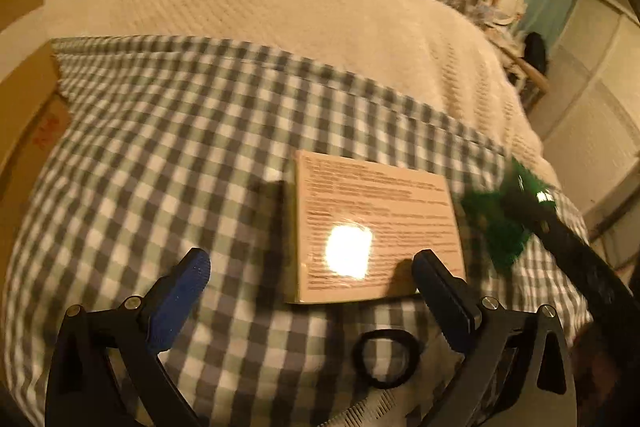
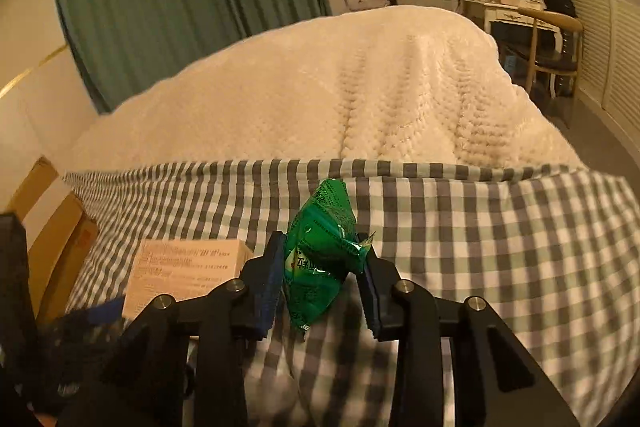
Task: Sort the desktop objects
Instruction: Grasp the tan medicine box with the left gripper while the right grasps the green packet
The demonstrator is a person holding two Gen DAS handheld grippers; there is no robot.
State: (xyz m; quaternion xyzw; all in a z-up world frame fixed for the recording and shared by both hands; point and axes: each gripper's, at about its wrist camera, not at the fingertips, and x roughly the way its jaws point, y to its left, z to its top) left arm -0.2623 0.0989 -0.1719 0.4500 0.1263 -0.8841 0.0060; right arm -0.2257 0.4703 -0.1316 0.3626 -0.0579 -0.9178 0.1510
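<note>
The right gripper (image 2: 322,275) clamps a green packet (image 2: 320,259), long axis upright, above the checked cloth (image 2: 500,227). The left gripper (image 1: 308,279) hangs open, a tan box (image 1: 376,227) straight ahead near the cloth's middle, a black band (image 1: 386,359) just beneath.

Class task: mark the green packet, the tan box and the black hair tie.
green packet (image 2: 320,259), right wrist view, its crinkled middle
tan box (image 1: 376,219), left wrist view, printed top face
black hair tie (image 1: 386,383), left wrist view, lower band

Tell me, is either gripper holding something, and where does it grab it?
The right gripper pinches the crinkly green plastic packet around its middle. The left gripper is open and holds nothing.
</note>
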